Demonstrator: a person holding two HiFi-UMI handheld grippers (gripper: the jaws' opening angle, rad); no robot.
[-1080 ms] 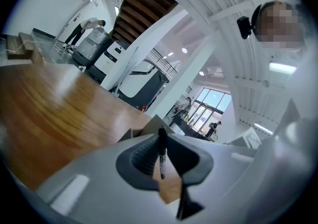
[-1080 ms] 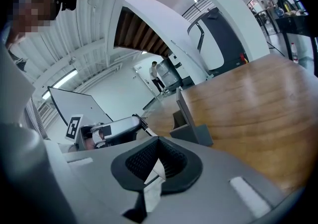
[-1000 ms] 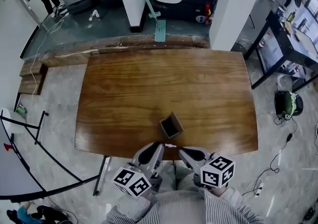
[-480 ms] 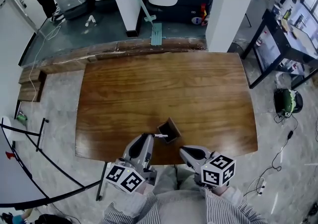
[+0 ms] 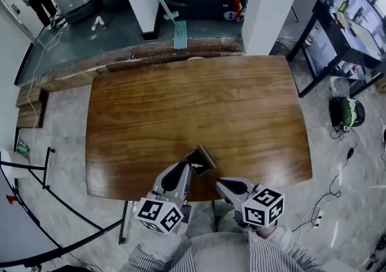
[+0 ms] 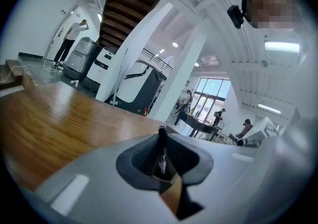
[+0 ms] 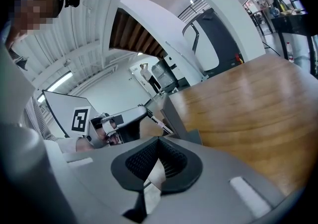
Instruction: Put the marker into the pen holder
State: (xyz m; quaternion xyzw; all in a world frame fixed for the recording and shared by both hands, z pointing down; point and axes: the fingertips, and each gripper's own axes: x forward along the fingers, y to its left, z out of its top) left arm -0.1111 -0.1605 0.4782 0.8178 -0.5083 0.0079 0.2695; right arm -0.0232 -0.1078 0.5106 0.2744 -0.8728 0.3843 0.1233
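Marker [image 6: 161, 149]: light, stiff, smooth, likely slippery; best pinched across the barrel, as gripped now between left fingers [image 6: 139, 156], pen holder [image 5: 202, 159] just past them. Right fingers [image 7: 144, 161] closed, empty.

Black, white-banded marker [image 6: 161, 149] held at the rim of the dark, square, open-topped pen holder [image 5: 201, 159]

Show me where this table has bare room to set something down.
The brown wooden table is bare from its far edge down to the dark square pen holder, and along both sides. Crowded only at the near edge: left tongs gripping the black marker at the holder, right tongs beside.
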